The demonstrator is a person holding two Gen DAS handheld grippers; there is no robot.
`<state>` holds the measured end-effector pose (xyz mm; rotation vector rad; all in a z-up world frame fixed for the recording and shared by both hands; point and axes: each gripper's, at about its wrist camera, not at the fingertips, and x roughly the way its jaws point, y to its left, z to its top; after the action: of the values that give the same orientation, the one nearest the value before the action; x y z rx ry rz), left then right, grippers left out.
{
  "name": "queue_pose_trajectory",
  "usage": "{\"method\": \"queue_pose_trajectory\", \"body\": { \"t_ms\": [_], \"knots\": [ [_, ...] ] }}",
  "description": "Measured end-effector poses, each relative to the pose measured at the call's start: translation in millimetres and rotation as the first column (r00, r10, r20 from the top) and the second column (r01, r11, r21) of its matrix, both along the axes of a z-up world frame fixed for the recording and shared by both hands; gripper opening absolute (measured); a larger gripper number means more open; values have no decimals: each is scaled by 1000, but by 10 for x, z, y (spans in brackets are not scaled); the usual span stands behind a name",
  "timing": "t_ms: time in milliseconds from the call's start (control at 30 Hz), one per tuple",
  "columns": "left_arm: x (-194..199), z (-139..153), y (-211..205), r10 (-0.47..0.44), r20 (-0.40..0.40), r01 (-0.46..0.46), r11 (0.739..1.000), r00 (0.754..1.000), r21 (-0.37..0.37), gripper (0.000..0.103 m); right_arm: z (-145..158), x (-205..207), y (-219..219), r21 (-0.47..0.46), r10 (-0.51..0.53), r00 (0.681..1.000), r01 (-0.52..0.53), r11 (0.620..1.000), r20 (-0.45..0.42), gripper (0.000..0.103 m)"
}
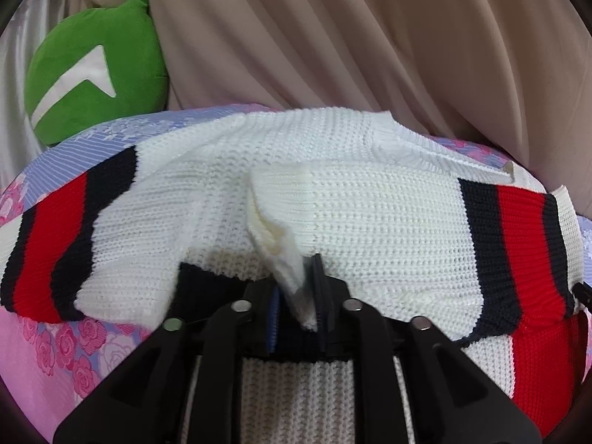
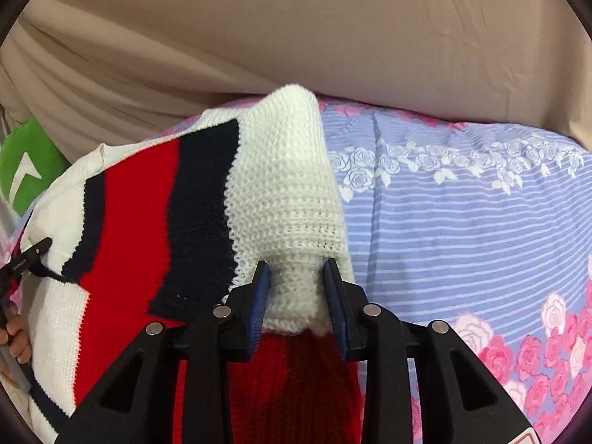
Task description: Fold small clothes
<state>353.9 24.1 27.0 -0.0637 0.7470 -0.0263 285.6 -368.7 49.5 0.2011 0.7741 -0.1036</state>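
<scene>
We are pinching the sweater (image 1: 333,199) cuff tightly in the left gripper (image 1: 296,296), the right gripper (image 2: 298,288) gripping its edge; we should be keeping both level.

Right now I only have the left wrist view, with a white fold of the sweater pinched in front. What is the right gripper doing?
Observer: The right gripper has its jaws closed on a white knit end of the sweater, with the red and navy stripes just to its left.
Reviewer: What lies to the right of that grip?
Observer: Only bedsheet, blue-striped with roses. No other garment shows there.
Reviewer: Anything of the person in that view?
Observer: Yes, a hand shows at the far left edge, beside the sweater.
</scene>
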Motion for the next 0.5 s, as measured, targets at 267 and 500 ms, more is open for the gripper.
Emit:
{"method": "queue_pose_trajectory", "body": {
  "t_ms": [267, 500],
  "knots": [
    [-589, 408, 1215, 258, 68, -241, 951, 964, -192, 88, 17, -30, 132, -92, 13, 999, -10, 996, 31, 47],
    [-1090, 119, 3102, 617, -116, -611, 700, 778, -371, 87, 11, -98, 144, -48, 24, 999, -22, 999, 34, 53]
  ]
}}
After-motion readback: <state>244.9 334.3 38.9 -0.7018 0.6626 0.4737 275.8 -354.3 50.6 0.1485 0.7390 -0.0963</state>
